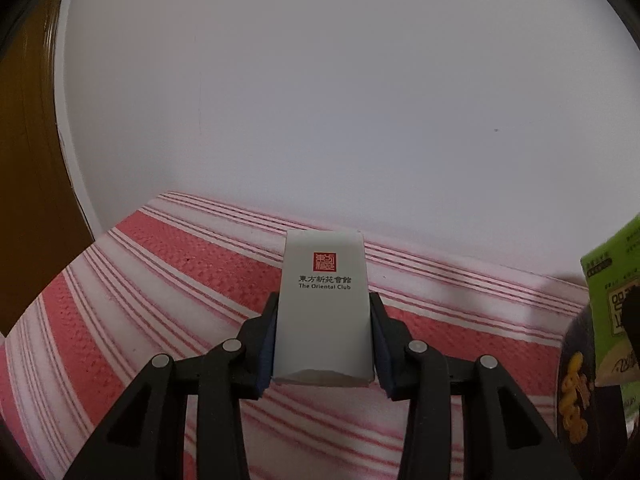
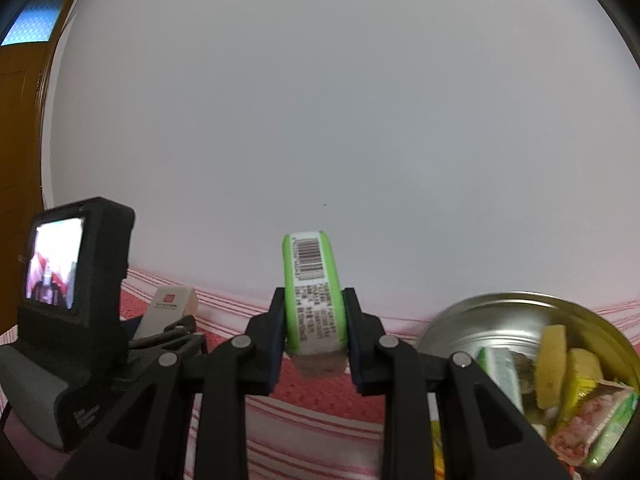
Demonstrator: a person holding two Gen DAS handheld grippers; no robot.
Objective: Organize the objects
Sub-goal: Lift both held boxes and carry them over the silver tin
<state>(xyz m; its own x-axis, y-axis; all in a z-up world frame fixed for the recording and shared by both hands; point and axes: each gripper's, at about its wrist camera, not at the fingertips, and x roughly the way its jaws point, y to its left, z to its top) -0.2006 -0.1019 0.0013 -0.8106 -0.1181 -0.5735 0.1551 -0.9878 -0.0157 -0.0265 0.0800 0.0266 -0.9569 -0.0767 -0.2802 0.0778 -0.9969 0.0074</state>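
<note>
In the left wrist view, a small white box (image 1: 325, 332) printed "The Oriental Club" stands upright between the pads of my left gripper (image 1: 324, 300), which is shut on its sides just above the pink striped cloth (image 1: 160, 280). In the right wrist view my right gripper (image 2: 314, 300) is shut on a slim green packet (image 2: 312, 272) with a barcode, held upright above the cloth. That green packet (image 1: 616, 288) also shows at the right edge of the left wrist view. The white box (image 2: 168, 308) appears at the left in the right wrist view, behind the left gripper's camera body (image 2: 76, 280).
A round metal tin (image 2: 480, 320) at the lower right holds several snack packets (image 2: 576, 384); its dark outer side (image 1: 576, 380) shows in the left wrist view. A white wall (image 1: 320, 100) rises behind the table. A brown door (image 1: 28, 160) stands at far left.
</note>
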